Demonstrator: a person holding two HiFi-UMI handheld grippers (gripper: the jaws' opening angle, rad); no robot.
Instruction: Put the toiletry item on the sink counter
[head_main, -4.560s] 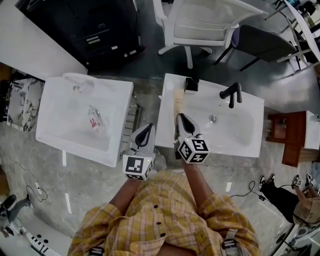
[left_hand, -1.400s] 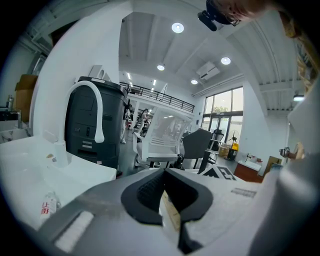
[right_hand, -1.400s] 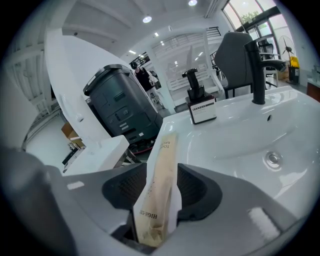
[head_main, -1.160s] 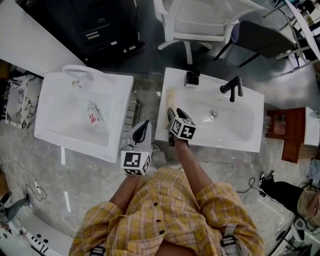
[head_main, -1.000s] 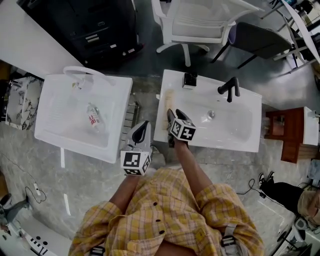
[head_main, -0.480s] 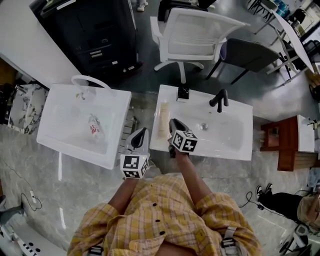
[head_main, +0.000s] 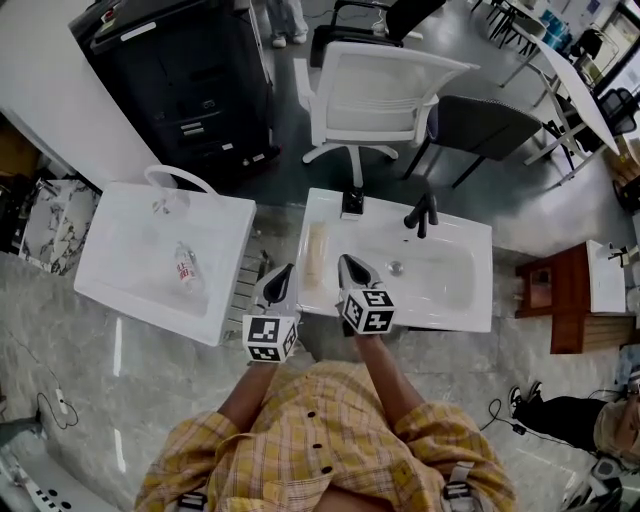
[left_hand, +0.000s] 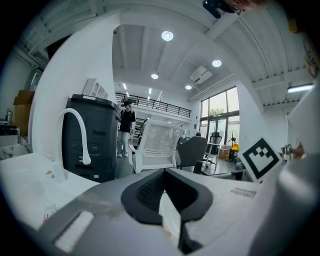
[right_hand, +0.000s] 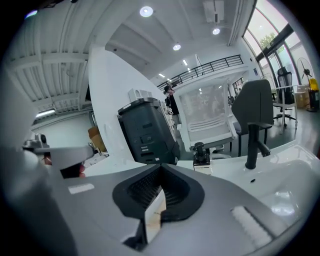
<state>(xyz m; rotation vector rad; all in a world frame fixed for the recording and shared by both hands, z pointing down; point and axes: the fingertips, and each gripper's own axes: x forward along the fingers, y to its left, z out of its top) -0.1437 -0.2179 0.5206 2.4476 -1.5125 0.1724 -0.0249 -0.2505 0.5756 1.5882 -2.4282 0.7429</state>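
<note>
Step judged in hand: retreat after placement. It was best done with the right gripper (head_main: 348, 264) drawn straight back and up, so that the toiletry item (head_main: 318, 256) was not nudged off its ledge. Left of frame: a small bottle (head_main: 186, 268) was lying in the left sink (head_main: 120, 215), unattended. Lower centre: the left gripper (head_main: 284, 274) was noted with jaws pressed together, empty. The toiletry item, a pale tube, was laid lengthwise on the sink counter (head_main: 326, 205), between both grippers' tips and just left of the right gripper, touched by neither. The right jaws were closed on nothing.
</note>
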